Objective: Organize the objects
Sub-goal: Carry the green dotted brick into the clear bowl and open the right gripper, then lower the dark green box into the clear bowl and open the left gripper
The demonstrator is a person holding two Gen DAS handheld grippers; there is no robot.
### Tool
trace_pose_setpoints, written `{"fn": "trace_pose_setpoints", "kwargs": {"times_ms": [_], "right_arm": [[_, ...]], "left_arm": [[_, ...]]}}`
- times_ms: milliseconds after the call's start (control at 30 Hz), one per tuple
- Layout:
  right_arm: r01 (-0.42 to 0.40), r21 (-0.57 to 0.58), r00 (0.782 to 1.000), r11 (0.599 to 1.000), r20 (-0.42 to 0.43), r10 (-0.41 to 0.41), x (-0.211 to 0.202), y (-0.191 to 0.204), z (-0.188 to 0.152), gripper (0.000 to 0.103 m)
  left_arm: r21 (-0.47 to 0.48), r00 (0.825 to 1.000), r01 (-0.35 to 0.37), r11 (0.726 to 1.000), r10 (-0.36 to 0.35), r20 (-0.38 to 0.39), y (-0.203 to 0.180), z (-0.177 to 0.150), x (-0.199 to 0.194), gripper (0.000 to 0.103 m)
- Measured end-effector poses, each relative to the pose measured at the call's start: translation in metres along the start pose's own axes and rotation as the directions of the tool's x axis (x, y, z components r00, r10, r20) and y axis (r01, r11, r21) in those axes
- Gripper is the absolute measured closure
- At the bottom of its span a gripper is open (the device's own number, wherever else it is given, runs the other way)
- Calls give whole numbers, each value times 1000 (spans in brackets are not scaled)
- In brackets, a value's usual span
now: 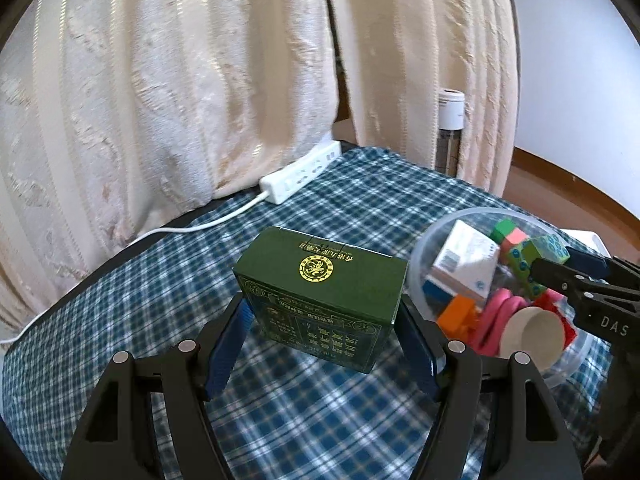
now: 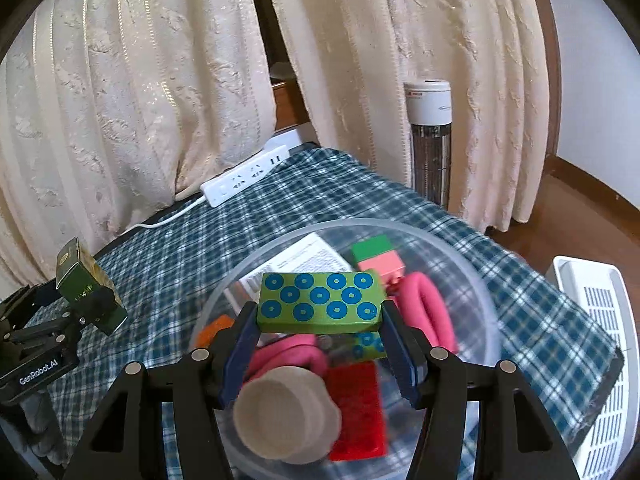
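Two grips: right gripper (image 2: 320,332) clamps dotted block (image 2: 319,301), long axis across fingers, above bowl (image 2: 472,276); left gripper (image 1: 322,344) clamps green box (image 1: 320,292), beside bowl's left rim.

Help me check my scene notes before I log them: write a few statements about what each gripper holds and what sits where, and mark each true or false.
1. The left gripper holds a dark green box. True.
2. The right gripper is empty. False: its fingers clamp a green block with blue rings.
3. The block is above the clear bowl. True.
4. The bowl is empty. False: it holds pink rings, a red block and other items.
5. A power strip lies on the plaid cloth near the curtain. True.
6. The green box rests inside the bowl. False: it is held beside the bowl, outside it.
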State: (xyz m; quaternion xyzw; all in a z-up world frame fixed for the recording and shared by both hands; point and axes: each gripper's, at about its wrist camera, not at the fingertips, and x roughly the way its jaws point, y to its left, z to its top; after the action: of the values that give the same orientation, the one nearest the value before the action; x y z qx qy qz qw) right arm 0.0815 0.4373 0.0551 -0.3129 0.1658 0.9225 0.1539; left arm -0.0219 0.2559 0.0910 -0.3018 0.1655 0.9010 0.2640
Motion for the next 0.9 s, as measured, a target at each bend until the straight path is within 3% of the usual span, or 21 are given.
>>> {"fn": "trace_pose_setpoints", "kwargs": {"times_ms": [900], "right_arm": [[24,46,1000,999,1,-25,-1,-50,-1,40]], "left_arm": [[121,993,115,986,-111,-41,-84,25,30,30]]}}
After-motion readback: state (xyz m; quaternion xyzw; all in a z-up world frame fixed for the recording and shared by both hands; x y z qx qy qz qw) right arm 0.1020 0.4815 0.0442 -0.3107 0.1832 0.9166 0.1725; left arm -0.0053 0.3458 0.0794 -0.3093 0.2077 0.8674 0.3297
